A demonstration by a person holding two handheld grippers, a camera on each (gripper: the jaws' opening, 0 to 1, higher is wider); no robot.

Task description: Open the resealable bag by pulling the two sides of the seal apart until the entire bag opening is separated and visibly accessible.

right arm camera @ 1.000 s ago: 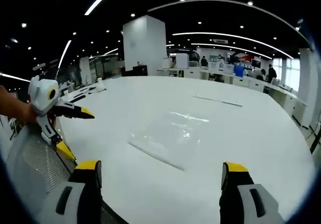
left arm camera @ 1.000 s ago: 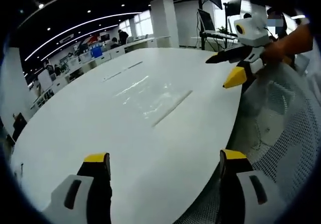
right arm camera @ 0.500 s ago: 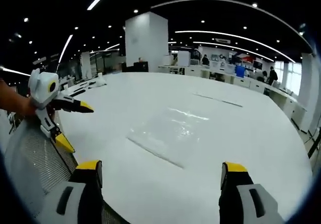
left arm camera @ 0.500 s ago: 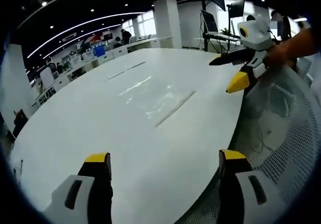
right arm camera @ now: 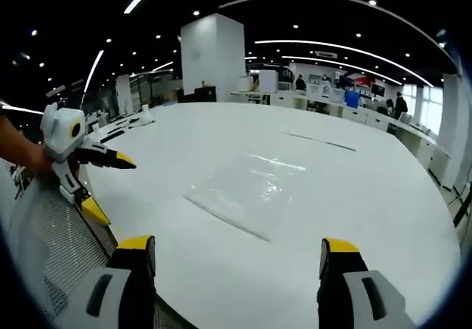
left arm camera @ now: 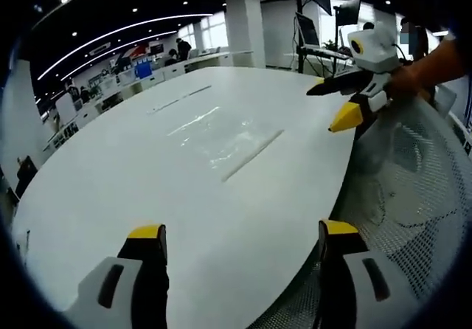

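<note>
The clear bag [right arm camera: 240, 196] lay flat on the white tabletop [right arm camera: 354, 196], back from the near edge, its seal strip facing that edge and apparently unopened, though glare made this hard to judge. The left tongs [left arm camera: 234, 240] and right tongs [right arm camera: 234, 251] were both spread wide, grasping nothing, hanging over the near edge. Each should pinch one side of the seal, then pull apart evenly.

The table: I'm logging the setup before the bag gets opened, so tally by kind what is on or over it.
Resealable bag: 1, lying flat on the white table
Left gripper: 1, open
Right gripper: 1, open
Total: 3
</note>
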